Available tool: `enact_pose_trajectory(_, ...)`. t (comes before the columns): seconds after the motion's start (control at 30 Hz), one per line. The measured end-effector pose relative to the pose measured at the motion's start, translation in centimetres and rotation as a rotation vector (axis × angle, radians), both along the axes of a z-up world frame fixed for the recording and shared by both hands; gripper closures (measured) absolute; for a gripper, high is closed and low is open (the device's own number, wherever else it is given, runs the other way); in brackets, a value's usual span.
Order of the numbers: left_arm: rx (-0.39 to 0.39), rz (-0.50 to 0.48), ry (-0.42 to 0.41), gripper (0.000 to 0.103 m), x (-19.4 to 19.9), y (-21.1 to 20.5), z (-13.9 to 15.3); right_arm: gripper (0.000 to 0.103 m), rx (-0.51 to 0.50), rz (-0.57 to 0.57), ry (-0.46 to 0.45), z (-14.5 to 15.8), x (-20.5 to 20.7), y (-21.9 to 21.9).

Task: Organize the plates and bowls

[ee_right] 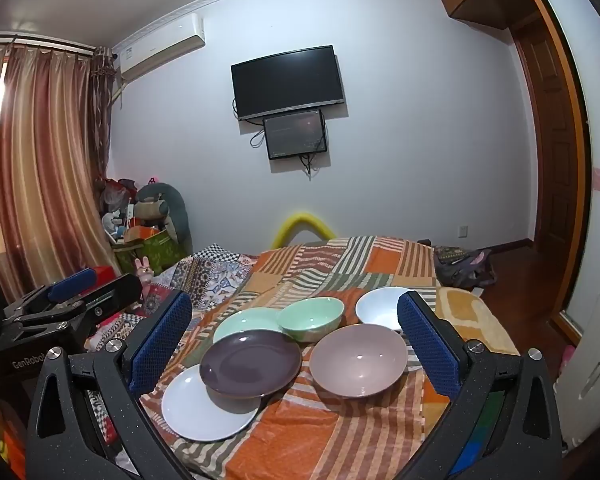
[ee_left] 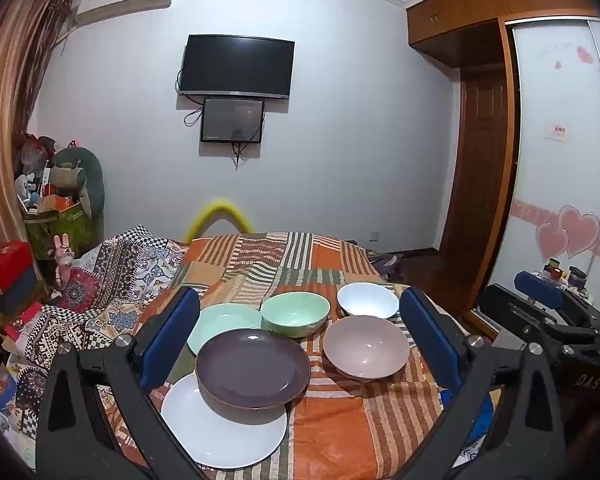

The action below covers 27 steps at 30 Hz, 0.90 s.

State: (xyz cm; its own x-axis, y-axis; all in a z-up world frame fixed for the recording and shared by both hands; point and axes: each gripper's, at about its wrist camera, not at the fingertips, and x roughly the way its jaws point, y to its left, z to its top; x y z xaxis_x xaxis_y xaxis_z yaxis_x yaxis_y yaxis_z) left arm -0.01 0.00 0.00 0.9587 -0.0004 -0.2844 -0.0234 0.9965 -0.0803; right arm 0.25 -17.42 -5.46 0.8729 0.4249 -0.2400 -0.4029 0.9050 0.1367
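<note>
On the striped orange cloth lie three plates and three bowls. A dark purple plate [ee_left: 253, 367] [ee_right: 251, 362] overlaps a white plate [ee_left: 224, 432] [ee_right: 208, 406] and a pale green plate [ee_left: 220, 322] [ee_right: 244, 320]. Behind stand a green bowl [ee_left: 295, 314] [ee_right: 312, 317] and a white bowl [ee_left: 367, 300] [ee_right: 378, 306]; a mauve bowl [ee_left: 366, 346] [ee_right: 358, 360] sits nearer. My left gripper [ee_left: 300, 340] is open above the dishes, touching none. My right gripper [ee_right: 296, 344] is open too, holding nothing.
The cloth covers a bed [ee_left: 260, 256] with a patterned quilt [ee_left: 112, 280] on its left. Boxes and toys [ee_left: 56, 208] pile up at the left wall. A wardrobe [ee_left: 556, 160] and a door [ee_left: 480, 168] stand on the right. A yellow foam arch [ee_right: 302, 224] rises behind the bed.
</note>
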Motion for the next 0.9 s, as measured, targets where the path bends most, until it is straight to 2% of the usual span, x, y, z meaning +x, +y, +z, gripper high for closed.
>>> enact_pose_trajectory(0.33,-0.002,0.003,0.002,0.001,0.00,0.09,0.14,0.001,0.000,0.001,0.000,0.06,-0.02,0.08)
enact_pose_trajectory(0.37,-0.002,0.003,0.002,0.001,-0.61,-0.10,0.86,0.001,-0.001,0.000,0.000,0.06,-0.03,0.09)
enact_pose_trajectory(0.9,-0.003,0.004,0.003,0.001,-0.19,0.28,0.17,0.001,-0.001,0.000,0.000,-0.02,-0.02,0.09)
